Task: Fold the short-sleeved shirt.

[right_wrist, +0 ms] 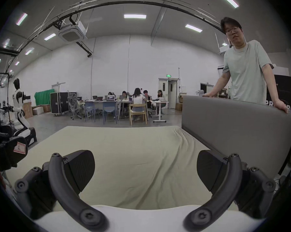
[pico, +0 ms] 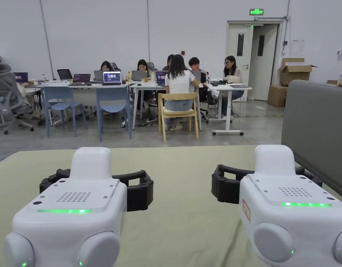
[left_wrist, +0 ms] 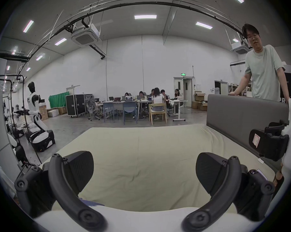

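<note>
- No fold is judged to be begun: both claws are held level above a bed [pico: 187,222] covered in a pale green sheet, side by side and well apart.
- The left claw [left_wrist: 144,172] is seen wide open in its own view, with nothing between its jaws but bare sheet.
- The right claw [right_wrist: 145,172] is likewise wide open and nothing is gripped by it.
- The shirt cannot be placed with confidence. A white edge [left_wrist: 141,214] is seen at the very bottom of the left gripper view, with a small blue patch beside it, and a similar white edge at the bottom of the right gripper view; whether this is the shirt or part of the rig cannot be told.
- The step in hand is judged to be the start: the shirt is yet to be found and laid flat.
- The next move is judged to call for the claws to be lowered and tipped toward the near end of the bed, so that the cloth can be seen and its edges pinched.
- Counted: two claws, one bed, one grey headboard [right_wrist: 233,126] along the bed's right side.
- One bystander [right_wrist: 247,71] is seen behind the headboard, with both hands rested on its top.
- About six people are seated at desks [pico: 149,85] far behind; one humanoid robot [left_wrist: 34,108] is stood at the left.
</note>
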The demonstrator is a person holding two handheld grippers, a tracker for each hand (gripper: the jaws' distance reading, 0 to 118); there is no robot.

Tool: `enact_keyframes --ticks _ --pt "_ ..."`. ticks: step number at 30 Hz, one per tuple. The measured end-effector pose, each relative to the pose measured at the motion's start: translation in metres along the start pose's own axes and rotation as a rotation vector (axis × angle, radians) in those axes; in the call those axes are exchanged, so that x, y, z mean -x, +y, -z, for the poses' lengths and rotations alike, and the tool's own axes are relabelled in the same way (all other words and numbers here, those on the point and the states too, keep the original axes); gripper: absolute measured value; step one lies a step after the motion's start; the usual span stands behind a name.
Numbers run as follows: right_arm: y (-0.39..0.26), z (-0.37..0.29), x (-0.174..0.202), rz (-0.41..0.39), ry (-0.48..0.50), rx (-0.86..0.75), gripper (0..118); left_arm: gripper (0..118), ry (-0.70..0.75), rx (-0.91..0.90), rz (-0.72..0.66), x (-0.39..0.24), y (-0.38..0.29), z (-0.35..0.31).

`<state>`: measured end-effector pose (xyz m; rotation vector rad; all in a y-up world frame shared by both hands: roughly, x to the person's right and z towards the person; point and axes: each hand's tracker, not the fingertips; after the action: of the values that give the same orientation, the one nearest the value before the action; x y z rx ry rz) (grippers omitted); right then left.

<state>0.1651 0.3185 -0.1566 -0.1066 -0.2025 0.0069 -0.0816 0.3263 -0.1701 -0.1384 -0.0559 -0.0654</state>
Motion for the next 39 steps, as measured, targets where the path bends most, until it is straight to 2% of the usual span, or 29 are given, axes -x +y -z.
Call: enact_keyframes --ticks 11,19,39 --pt "0.0007 0.0012 -0.0054 0.008 -0.003 0.025 118 118 0.008 -0.003 0.006 0.0012 0.0023 -0.0019" --pt "0.0006 -0.0037 -0.0014 -0.051 -0.048 -0.021 118 118 0.008 -0.004 -0.001 0.0004 0.0023 -0.0024" --pt "0.0038 -0.0049 -0.0104 -0.003 -0.020 -0.019 118 118 0.012 0.004 -0.007 0.0028 0.0034 -0.0043"
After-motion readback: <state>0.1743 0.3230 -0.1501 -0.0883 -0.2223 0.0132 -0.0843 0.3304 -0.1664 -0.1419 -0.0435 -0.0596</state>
